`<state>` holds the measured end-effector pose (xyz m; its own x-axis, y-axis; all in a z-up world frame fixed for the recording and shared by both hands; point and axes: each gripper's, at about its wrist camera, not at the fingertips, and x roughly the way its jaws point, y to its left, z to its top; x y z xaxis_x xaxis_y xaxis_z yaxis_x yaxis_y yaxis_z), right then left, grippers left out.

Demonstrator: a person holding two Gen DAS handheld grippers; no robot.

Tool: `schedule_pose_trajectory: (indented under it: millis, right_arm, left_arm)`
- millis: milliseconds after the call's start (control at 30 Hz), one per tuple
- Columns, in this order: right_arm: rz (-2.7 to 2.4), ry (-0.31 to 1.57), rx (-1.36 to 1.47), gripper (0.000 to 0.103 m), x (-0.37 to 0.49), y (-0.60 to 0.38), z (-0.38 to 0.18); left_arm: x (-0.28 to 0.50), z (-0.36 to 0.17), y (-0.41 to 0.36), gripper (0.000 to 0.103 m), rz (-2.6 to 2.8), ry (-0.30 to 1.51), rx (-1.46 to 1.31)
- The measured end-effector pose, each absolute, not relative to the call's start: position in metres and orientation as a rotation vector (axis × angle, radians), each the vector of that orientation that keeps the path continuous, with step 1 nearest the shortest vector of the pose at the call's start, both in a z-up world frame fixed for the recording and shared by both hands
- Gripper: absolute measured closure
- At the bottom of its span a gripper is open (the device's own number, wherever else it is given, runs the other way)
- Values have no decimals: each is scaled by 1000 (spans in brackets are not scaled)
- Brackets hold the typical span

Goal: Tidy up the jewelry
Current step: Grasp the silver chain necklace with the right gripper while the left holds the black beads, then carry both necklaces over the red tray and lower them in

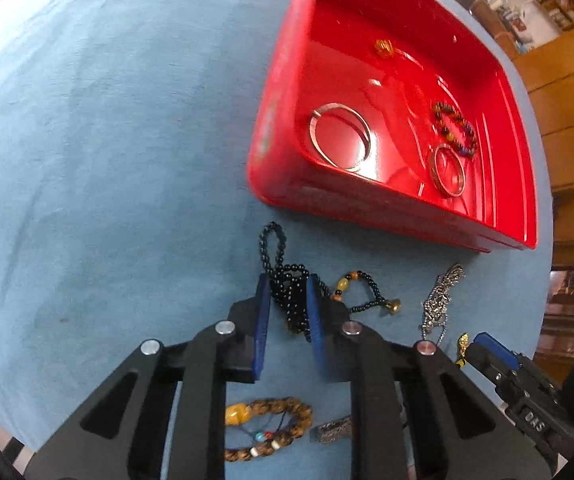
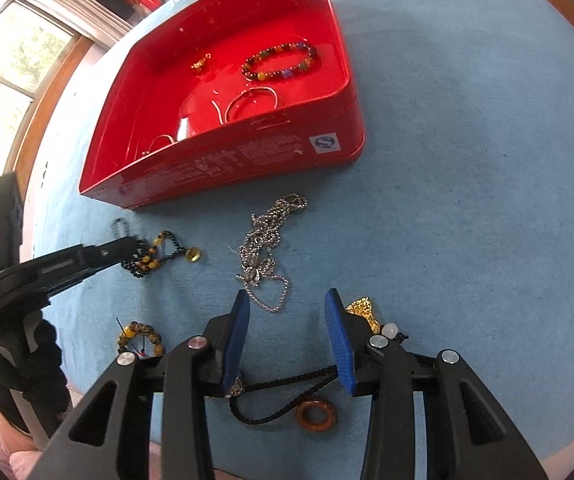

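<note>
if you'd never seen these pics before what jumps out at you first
The bright red tray on the blue cloth grabs the eye, with two silver bangles and a multicoloured bead bracelet already lying inside. Next comes the left gripper, its blue fingers either side of a black bead necklace just in front of the tray. A silver chain sprawls loose on the cloth ahead of the open right gripper.

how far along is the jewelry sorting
Roughly halfway. Done: the red tray already holds two metal bangles, a multicolour bead bracelet and a small gold piece. In hand: the left gripper has its jaws around the black bead necklace. Left on the cloth: silver chain, brown bead bracelet, cord pendant, gold charm.
</note>
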<state>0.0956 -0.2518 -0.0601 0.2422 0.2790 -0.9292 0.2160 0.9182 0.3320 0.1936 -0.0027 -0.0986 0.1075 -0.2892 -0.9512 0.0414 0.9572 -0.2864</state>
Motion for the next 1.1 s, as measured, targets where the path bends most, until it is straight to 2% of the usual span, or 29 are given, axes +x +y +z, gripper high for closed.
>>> schedule_pose_trajectory:
  millis: [200,567,800,933,1000,1100]
  right_arm:
    - [69,1330,430,64,98,-248,-57]
    - [103,1379,416,61,127,-226,-77]
    - [64,1396,258,59,141,-205,-84]
    - [37,1381,145,86,143,-196,-84]
    - [46,1378,173,92,142,-200,-84]
    - [65,1377,236,93,140,-205,-83]
  left_arm:
    - [187,-88,29,87,-194,1409,-213]
    - [182,-98,37,87,-210,1429,-220]
    - [191,-109,23,87,-250,1444,-208]
    - [196,-114,11,87,-267,1455,-203]
    - [198,-114,8,87,-277,1455,-200]
    - [200,-109,6,87,-291,1452,-194]
